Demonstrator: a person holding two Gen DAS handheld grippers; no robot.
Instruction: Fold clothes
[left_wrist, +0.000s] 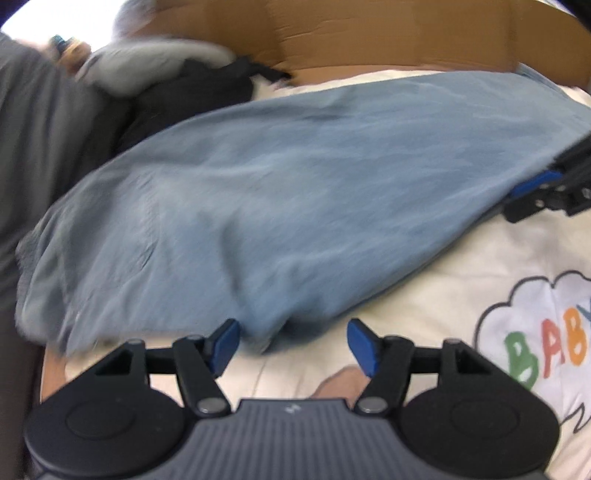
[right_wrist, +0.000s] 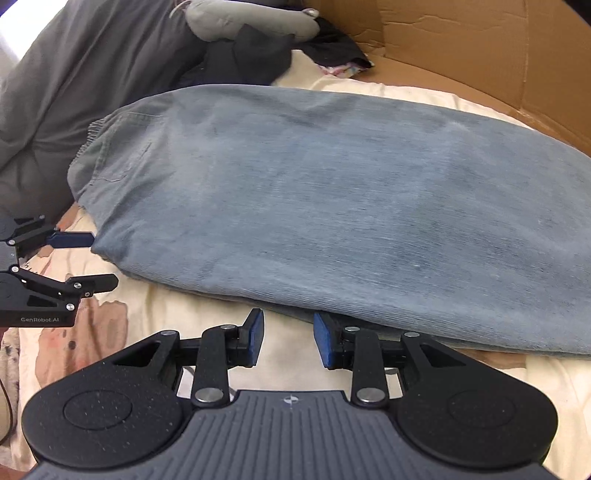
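Blue denim jeans (right_wrist: 332, 206) lie folded on our cream sheet (right_wrist: 166, 314); our left gripper (left_wrist: 293, 345) gapes empty at six o'clock, our right gripper (right_wrist: 288, 338) spread, gripping nothing

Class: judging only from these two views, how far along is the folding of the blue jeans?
Done: the jeans lie doubled lengthwise on the cream sheet, waistband at one end. In hand: nothing; the left tongs and the right tongs stand open at the near edge, gripping no cloth. Left: probably folding them across, then the dark clothes heaped behind.
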